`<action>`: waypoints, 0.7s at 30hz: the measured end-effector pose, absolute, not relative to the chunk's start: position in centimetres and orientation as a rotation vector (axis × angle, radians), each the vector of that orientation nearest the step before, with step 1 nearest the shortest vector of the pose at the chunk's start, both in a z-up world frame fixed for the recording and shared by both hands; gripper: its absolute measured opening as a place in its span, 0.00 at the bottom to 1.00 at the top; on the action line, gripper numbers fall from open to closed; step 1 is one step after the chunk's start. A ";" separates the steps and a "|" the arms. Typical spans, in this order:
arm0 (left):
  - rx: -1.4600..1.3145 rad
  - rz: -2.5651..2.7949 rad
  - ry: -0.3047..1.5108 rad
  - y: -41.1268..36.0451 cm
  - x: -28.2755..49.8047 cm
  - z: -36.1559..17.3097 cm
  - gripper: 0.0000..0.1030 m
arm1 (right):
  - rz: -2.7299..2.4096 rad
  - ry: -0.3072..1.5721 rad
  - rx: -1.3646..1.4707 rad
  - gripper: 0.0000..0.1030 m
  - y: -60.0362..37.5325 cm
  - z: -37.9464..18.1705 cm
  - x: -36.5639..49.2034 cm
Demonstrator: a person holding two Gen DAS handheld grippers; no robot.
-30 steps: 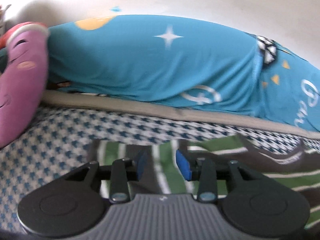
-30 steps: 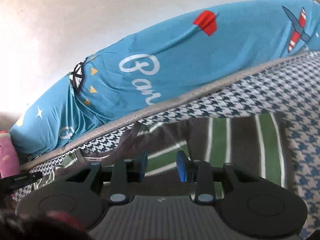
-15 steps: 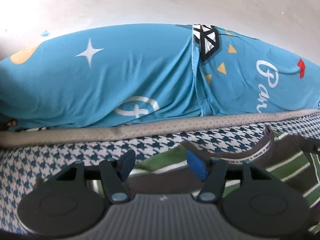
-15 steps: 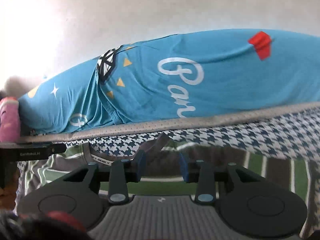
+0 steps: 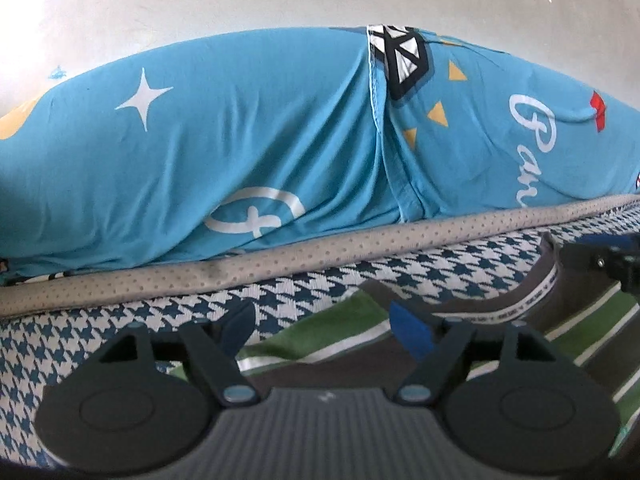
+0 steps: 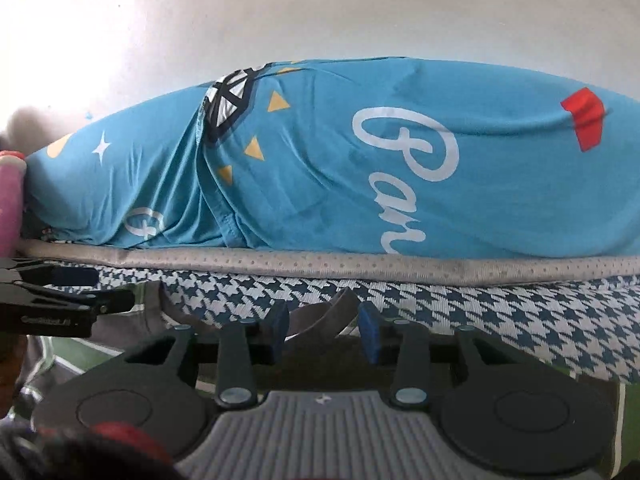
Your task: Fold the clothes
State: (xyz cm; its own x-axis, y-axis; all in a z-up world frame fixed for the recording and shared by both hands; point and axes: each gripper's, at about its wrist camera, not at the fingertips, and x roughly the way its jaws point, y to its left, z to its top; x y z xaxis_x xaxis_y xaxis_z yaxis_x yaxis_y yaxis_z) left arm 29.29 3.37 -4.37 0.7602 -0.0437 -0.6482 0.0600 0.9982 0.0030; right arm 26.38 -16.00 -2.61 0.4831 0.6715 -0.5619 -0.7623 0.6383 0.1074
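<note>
1. Lying on the houndstooth bed cover [image 5: 312,292], near the bed's far edge where a beige dotted band [image 5: 320,248] runs, is a striped shirt [image 5: 500,344] in green, grey-brown and white.
2. The left tool [image 5: 320,328] hangs low over the shirt's green shoulder part, its blue pads [image 5: 410,328] set wide apart with nothing between them; whether they touch the cloth cannot be told.
3. The right tool [image 6: 323,330] sits with its pads [image 6: 369,330] moderately parted on either side of a raised grey fold of the shirt [image 6: 320,316], not pressed onto it.
4. The shirt's collar band [image 5: 536,294] lies just beyond the left tool, toward the far edge.
5. Behind the band, a blue printed sheet [image 6: 360,168] covers a long mound against the white wall [image 6: 320,12].
6. A pink cushion [image 6: 9,200] shows at the far left.
</note>
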 end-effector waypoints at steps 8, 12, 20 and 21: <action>0.030 -0.116 0.719 2.9 29.9 -5.4 0.71 | 0.877 0.644 -0.194 0.38 -15.3 -4.3 26.8; 0.021 -0.154 0.728 2.5 29.8 -5.4 0.37 | 0.883 0.631 -0.194 0.27 -15.2 -4.5 26.9; 0.090 -0.128 0.658 0.9 29.1 -5.1 0.08 | 0.868 0.575 -0.197 0.13 -15.0 -4.0 26.4; 0.100 -0.111 0.635 0.7 29.0 -4.7 0.08 | 0.860 0.549 -0.188 0.13 -15.0 -3.7 26.3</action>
